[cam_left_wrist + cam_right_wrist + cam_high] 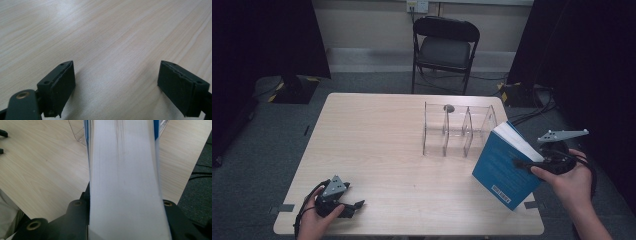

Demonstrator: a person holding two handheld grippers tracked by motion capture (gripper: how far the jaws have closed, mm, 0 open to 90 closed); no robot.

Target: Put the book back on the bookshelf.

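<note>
Two grippers work at a pale wooden table (377,150). The right gripper (524,163) is clamped on a blue-covered book (499,170), its jaws pressed against the front and back covers; in the right gripper view the white page block (125,182) rises straight up between them. The book is held tilted above the table's right near corner, its upper corner just beside the right end of a clear acrylic divider rack (457,131); whether the two touch cannot be told.

That rack stands upright on the far right part of the table, split by transparent walls into several slots. The slots look empty, with tabletop showing through them. A small dark grey thing (449,107) sits at the rack's top rear edge; what it is cannot be made out.

The left gripper (354,206) rests low at the table's near left corner, well apart from rack and book. Its jaws stand wide apart over bare wood, holding nothing.
</note>
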